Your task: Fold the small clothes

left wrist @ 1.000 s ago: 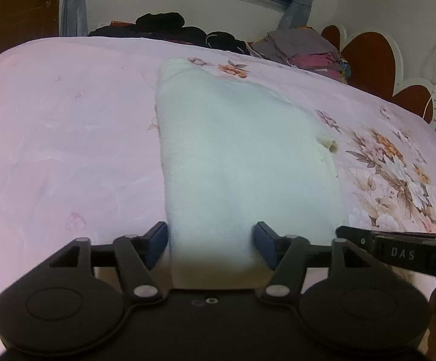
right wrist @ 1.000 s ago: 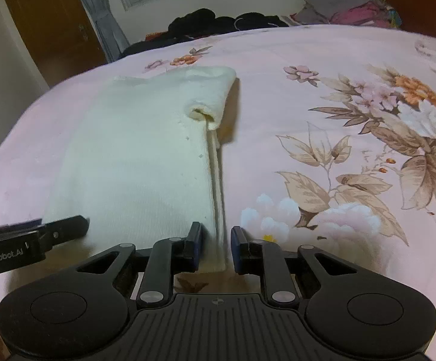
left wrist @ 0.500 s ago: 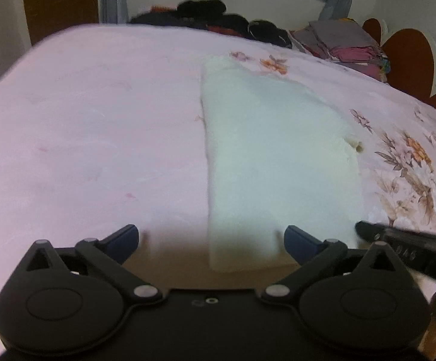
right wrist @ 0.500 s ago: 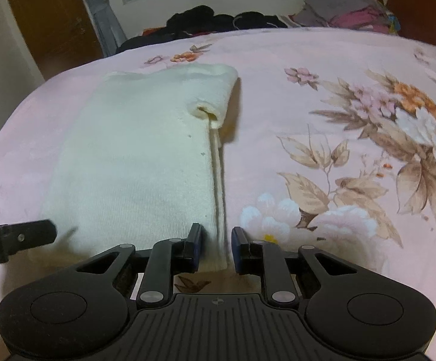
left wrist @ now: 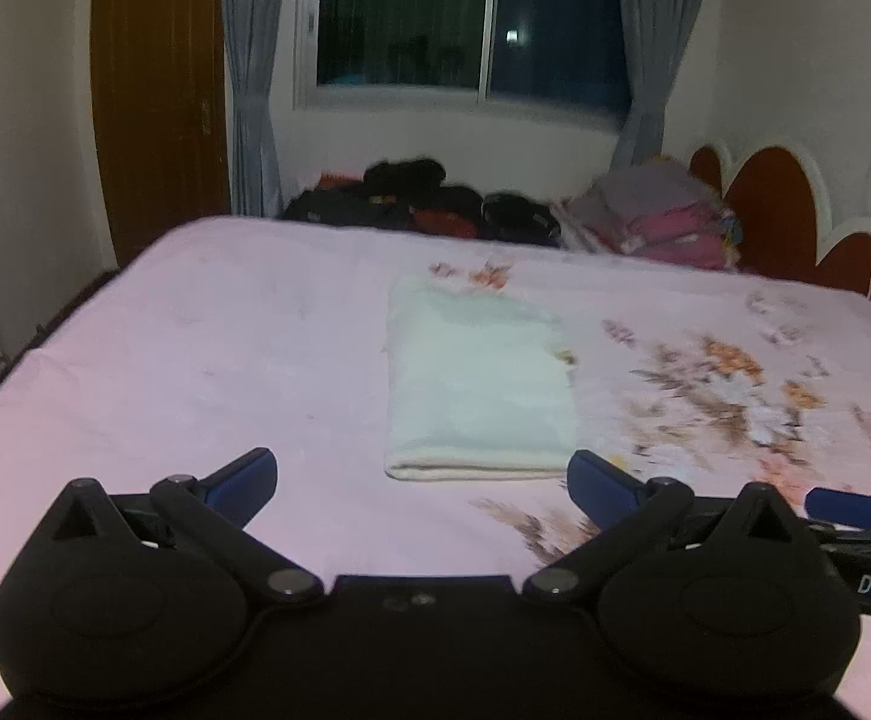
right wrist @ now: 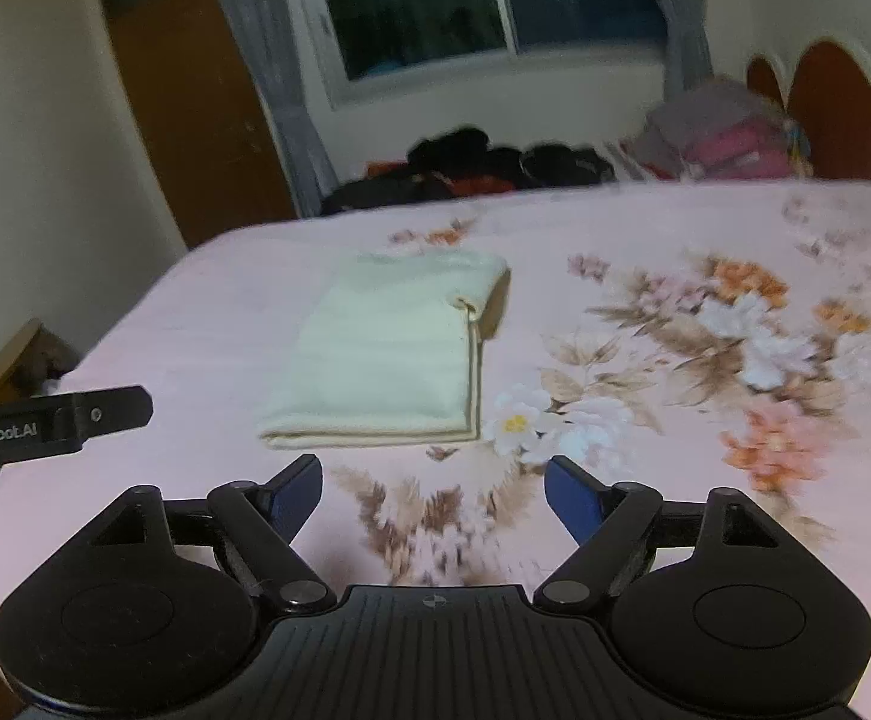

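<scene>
A cream garment (left wrist: 477,384) lies folded into a flat rectangle on the pink floral bed sheet (left wrist: 195,360); it also shows in the right wrist view (right wrist: 387,348). My left gripper (left wrist: 422,474) is open and empty, held back from the garment's near edge and above the bed. My right gripper (right wrist: 433,480) is open and empty, also back from the near edge. The right gripper's fingertip (left wrist: 843,507) shows at the right of the left wrist view. The left gripper's finger (right wrist: 75,420) shows at the left of the right wrist view.
Dark clothes (left wrist: 423,198) and a stack of folded grey and pink clothes (left wrist: 657,216) lie along the far side of the bed. A red scalloped headboard (left wrist: 783,210) stands at the right. A brown door (left wrist: 159,120) and a curtained window (left wrist: 465,18) are behind.
Both grippers opened, let go of the garment's near edge, and pulled back and up. The garment stays flat on the bed.
</scene>
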